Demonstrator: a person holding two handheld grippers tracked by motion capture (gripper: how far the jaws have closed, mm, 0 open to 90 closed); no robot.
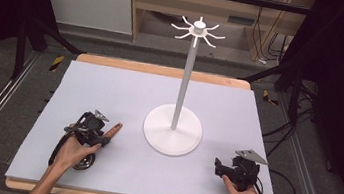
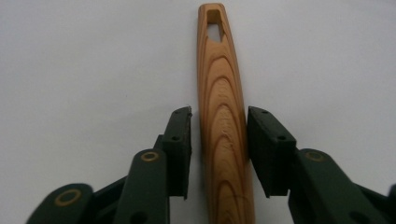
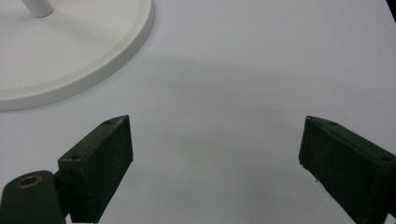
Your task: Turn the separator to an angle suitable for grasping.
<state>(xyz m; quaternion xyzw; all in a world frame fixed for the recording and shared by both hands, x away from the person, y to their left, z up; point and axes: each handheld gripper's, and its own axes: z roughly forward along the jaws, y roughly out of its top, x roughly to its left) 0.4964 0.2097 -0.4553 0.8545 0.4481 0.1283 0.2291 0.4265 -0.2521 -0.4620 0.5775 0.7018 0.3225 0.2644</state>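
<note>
the white stand [image 1: 173, 127] rose from the middle of the pale grey mat [image 1: 125, 91], its round base flat and its hook crown [image 1: 198, 30] high on the pole. left of that base lay a wooden handle [image 2: 223, 116], its slotted end pointing toward the stand. the left gripper [image 2: 218, 140] straddled this handle: one pad seemed to touch the wood, while a thin gap showed at the other, so the jaws stood loosely around it rather than pinching. right of the base and nearer the person, the right gripper [image 3: 215, 154] rested low over bare mat, its jaws spread wide with nothing between them.
</note>
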